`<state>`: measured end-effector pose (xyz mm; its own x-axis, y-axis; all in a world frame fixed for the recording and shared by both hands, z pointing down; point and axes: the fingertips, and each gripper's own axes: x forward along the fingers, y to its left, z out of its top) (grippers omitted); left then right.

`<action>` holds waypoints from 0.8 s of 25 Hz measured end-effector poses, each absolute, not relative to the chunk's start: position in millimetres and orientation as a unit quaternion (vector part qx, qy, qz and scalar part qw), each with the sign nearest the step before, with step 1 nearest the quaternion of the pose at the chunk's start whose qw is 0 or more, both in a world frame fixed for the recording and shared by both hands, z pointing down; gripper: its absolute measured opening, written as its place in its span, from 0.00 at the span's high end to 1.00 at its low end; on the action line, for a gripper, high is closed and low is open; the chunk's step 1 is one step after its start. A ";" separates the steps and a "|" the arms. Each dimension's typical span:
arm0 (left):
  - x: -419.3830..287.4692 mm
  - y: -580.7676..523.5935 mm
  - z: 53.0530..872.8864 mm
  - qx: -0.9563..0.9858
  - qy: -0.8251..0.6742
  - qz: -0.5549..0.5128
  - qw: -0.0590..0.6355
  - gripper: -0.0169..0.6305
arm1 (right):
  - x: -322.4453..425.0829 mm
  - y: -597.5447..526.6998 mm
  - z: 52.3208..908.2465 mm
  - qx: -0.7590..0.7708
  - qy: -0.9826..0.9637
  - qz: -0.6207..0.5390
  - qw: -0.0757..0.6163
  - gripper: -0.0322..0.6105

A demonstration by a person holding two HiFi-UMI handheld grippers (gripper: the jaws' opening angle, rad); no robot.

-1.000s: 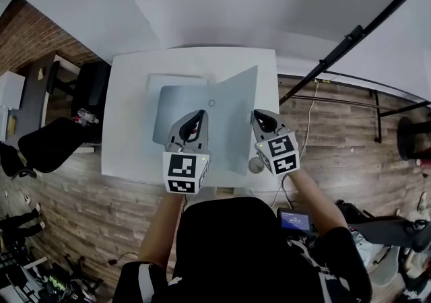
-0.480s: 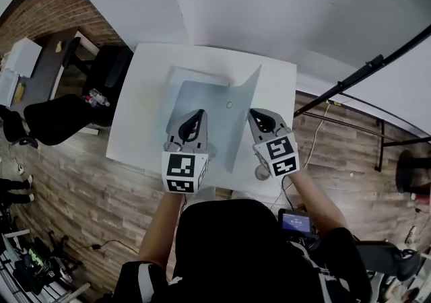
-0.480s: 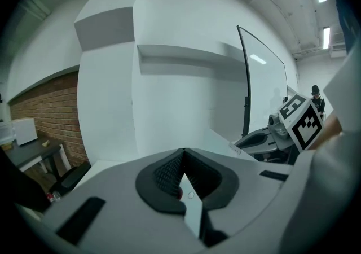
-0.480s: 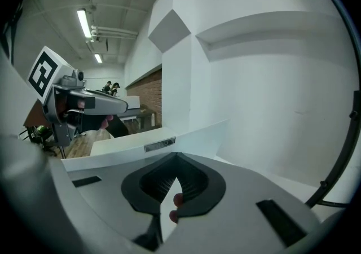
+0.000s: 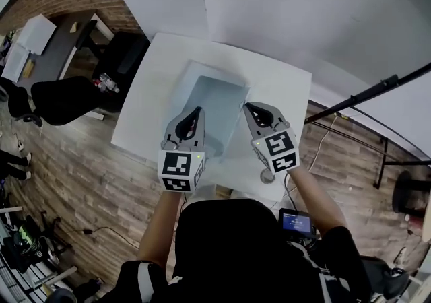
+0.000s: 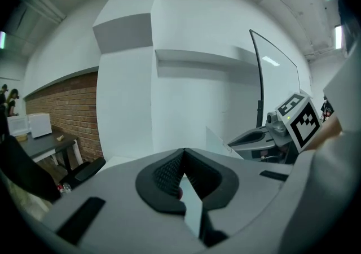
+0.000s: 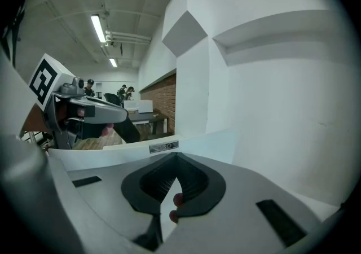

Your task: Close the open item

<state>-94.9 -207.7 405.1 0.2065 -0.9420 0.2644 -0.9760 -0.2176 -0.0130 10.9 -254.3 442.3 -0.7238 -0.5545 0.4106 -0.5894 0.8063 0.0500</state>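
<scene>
Item: grey hinged item [image 5: 214,112], apparently a laptop, on the white table [image 5: 286,89], directly ahead of both sets of jaws.
Change: one second ago the raised panel [image 7: 211,142] showed a broad slanted face from above. It now shows only as a narrow strip along the item's right edge. The head camera has also shifted, so part of this may be viewpoint.
Meaning for task: the panel appears to have swung up and over towards the flat half. Closing is judged under way, not complete, because the panel is not yet down.
Left gripper [image 5: 197,114]: jaws pressed together at the tips, nothing pinched. The tips are over the flat half, and the raised panel stands ahead and to their right.
Right gripper [image 5: 246,108]: jaws likewise together, empty. The raised panel's edge runs straight across in front of the tips, close by. Contact cannot be confirmed.
Panel position: between the two grippers, with the left gripper visible beyond it from the right gripper view.
Next requirement: judged to be a steady push leftward and down until the panel lies on the flat half.
</scene>
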 end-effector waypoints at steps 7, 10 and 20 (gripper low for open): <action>-119.6 -198.0 409.6 0.757 -0.639 0.104 0.090 0.96 | -16.2 -262.3 443.2 0.260 -0.942 0.039 0.207 0.89; -126.8 -193.5 410.6 0.748 -0.649 0.102 0.092 0.96 | -26.6 -260.4 444.2 0.246 -0.946 0.041 0.206 0.89; -166.7 -179.1 420.6 0.723 -0.674 0.077 0.127 0.96 | -71.5 -264.4 451.4 0.221 -0.951 0.047 0.212 0.89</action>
<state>-166.7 -179.1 420.6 0.0783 -0.9559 0.2831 -0.9952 -0.0582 0.0789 -71.5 -264.4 451.4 -0.8126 -0.4001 0.4239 -0.4399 0.8980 0.0043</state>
